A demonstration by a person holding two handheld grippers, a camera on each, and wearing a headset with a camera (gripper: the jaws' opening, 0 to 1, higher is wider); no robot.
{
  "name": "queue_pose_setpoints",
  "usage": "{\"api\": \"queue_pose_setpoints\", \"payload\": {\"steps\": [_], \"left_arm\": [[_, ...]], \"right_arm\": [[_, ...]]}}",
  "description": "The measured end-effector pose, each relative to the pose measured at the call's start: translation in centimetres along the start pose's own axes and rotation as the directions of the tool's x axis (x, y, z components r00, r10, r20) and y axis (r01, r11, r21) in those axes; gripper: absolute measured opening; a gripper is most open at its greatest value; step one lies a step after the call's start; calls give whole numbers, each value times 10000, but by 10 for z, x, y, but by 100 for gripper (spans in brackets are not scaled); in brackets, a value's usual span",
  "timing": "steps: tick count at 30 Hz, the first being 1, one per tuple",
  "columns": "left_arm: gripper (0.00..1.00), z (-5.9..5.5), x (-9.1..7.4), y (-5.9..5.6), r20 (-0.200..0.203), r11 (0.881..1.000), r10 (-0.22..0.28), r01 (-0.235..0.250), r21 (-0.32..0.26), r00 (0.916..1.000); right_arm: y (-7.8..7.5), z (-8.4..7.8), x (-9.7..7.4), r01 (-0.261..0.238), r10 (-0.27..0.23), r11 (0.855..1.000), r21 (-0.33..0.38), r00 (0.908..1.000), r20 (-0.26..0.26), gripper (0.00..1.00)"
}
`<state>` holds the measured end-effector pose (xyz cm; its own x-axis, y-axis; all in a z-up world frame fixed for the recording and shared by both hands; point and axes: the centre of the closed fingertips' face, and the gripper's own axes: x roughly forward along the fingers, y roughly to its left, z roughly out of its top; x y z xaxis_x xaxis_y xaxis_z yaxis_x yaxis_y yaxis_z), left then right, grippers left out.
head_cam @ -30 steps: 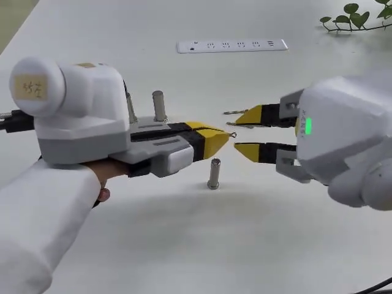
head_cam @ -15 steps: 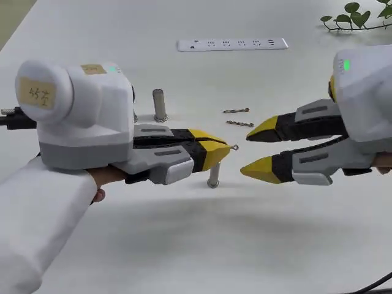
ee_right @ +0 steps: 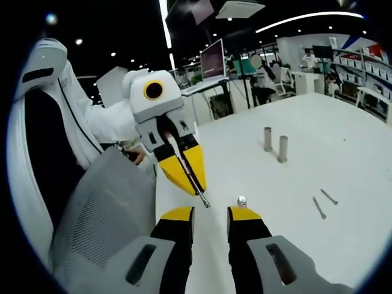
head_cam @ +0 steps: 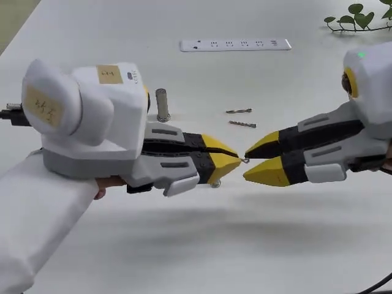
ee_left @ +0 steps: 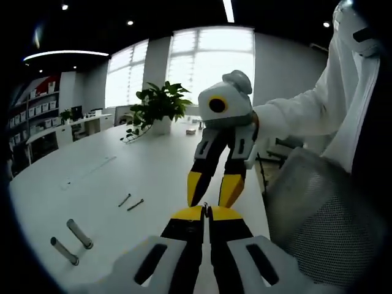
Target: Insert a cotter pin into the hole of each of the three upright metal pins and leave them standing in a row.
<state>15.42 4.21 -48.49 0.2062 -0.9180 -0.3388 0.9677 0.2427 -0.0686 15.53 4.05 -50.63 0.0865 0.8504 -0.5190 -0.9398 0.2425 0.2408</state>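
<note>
My left gripper (head_cam: pixel 236 161) is shut on a thin cotter pin (head_cam: pixel 244 160) whose looped end sticks out past its yellow tips. The right gripper (head_cam: pixel 247 165) faces it tip to tip, open, with the pin's end between its jaws. In the right gripper view the left gripper (ee_right: pixel 195 181) points the cotter pin (ee_right: pixel 201 193) down toward my open right gripper (ee_right: pixel 211 214). One upright metal pin (head_cam: pixel 162 105) stands behind the left gripper; another metal pin (head_cam: pixel 215 182) is mostly hidden under it. Two metal pins (ee_right: pixel 275 144) stand side by side further back.
Two spare cotter pins (head_cam: pixel 240 117) lie on the white table (head_cam: pixel 202 245) beyond the grippers. A white power strip (head_cam: pixel 235 45) lies at the far edge, with plant leaves (head_cam: pixel 358 18) at the far right. A mesh chair (ee_left: pixel 318 208) stands by the table.
The right gripper has swung in from the right to meet the left gripper's tips, so the cotter pin's end now sits between its jaws. The left gripper shifted slightly rightward.
</note>
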Motion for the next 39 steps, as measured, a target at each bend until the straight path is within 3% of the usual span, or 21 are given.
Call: {"api": "queue_pose_setpoints", "payload": {"steps": [10, 23, 30, 33, 39], "left_arm": [[0, 1, 1, -7, 4, 9990, -379, 379, 250, 9993], [0, -8, 2, -13, -325, 9961, -766, 779, 411, 9965], [0, -13, 1, -13, -307, 9968, -773, 778, 169, 9965], [0, -19, 1, -14, -605, 9967, -702, 725, 362, 9957], [0, -20, 0, -16, -673, 9969, -637, 667, 425, 9957]], "right_arm": [[16, 1, 3, -536, 535, 9982, -253, 9986, -33, 1], [28, -6, 7, -780, 758, 9956, -522, 9962, -437, 0], [29, -5, 6, -756, 724, 9944, -738, 9963, -452, 0], [30, -6, 7, -803, 755, 9927, -899, 9956, -553, 0], [32, -6, 6, -856, 786, 9902, -1099, 9947, -664, 0]]}}
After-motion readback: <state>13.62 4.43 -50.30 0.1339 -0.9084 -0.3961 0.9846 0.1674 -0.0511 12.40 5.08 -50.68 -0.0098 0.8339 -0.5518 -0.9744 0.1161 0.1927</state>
